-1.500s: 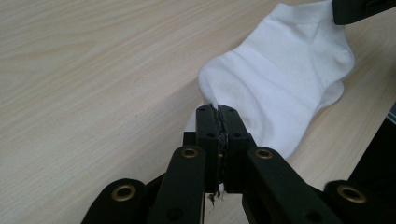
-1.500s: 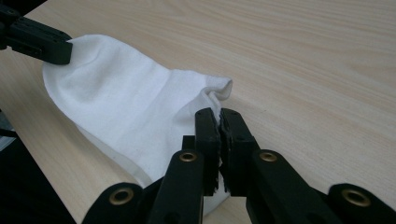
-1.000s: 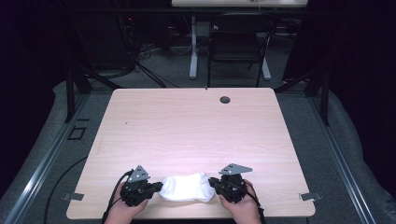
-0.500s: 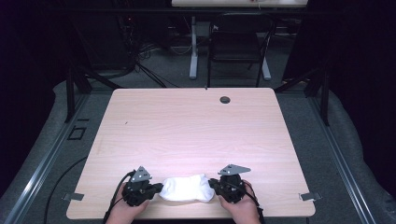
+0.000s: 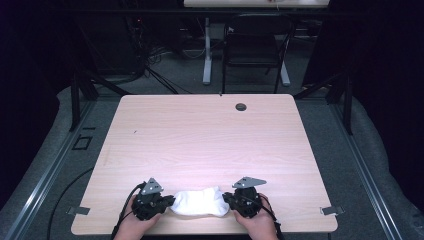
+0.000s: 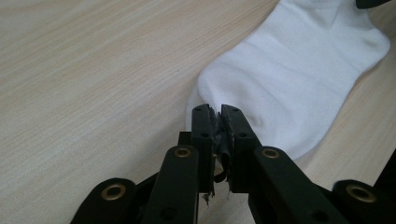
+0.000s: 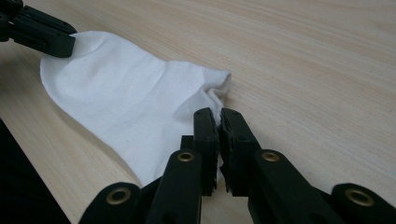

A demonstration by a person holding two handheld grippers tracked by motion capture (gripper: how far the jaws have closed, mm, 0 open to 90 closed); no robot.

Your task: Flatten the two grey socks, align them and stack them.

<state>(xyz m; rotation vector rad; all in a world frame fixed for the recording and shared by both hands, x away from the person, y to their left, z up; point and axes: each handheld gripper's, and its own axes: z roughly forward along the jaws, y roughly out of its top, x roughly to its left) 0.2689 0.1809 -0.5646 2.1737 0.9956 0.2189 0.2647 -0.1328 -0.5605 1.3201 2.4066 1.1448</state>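
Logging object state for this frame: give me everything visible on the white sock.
The white sock is a short knit ankle sock, plain and soft-looking, lying flat and slightly wrinkled at the near edge of the wooden table. It stretches sideways between the two tongs: the left tongs are shut on one end, the right tongs on the other.

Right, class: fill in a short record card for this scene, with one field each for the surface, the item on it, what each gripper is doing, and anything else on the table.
surface: light wooden table
item: white sock, lying flat near the table's front edge
left gripper: shut on one end of the sock
right gripper: shut on the other end of the sock
sock position: stretched between the two grippers
other: small dark round fitting near the table's far edge
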